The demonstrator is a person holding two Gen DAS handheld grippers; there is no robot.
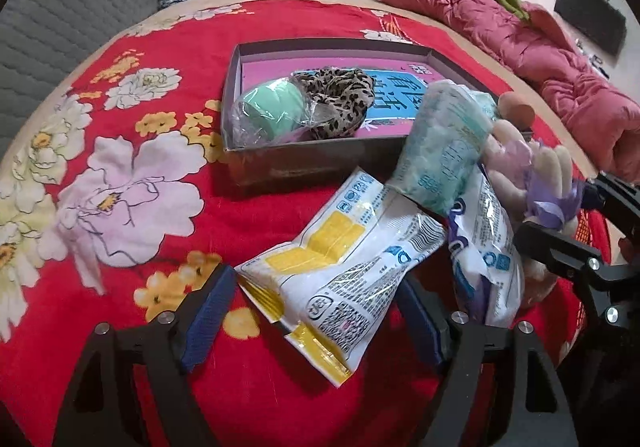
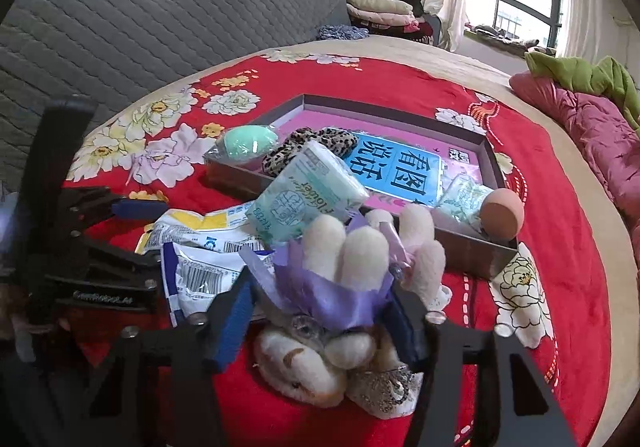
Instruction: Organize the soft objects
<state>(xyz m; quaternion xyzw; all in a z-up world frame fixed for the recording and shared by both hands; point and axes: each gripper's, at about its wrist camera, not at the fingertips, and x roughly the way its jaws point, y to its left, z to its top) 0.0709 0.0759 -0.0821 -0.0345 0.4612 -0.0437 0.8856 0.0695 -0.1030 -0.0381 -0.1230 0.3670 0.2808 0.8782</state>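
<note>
Tools at work on bed w/ red floral blanket (image 1: 132, 59): right tool (image 2: 320, 311) pinches plush bunny (image 2: 344, 259) wrapped in purple ribbon, pads pressing its sides. Left tool (image 1: 316, 303) spread wide around yellow-white packet (image 1: 340, 271), pads not touching it. Mint tissue pack (image 2: 304, 195) leans on box (image 1: 320, 163) edge, blocking near side. Inside box: green sponge (image 1: 272, 111), leopard scrunchie (image 1: 340, 99). Pink quilt (image 1: 560, 67) lies beyond.
</note>
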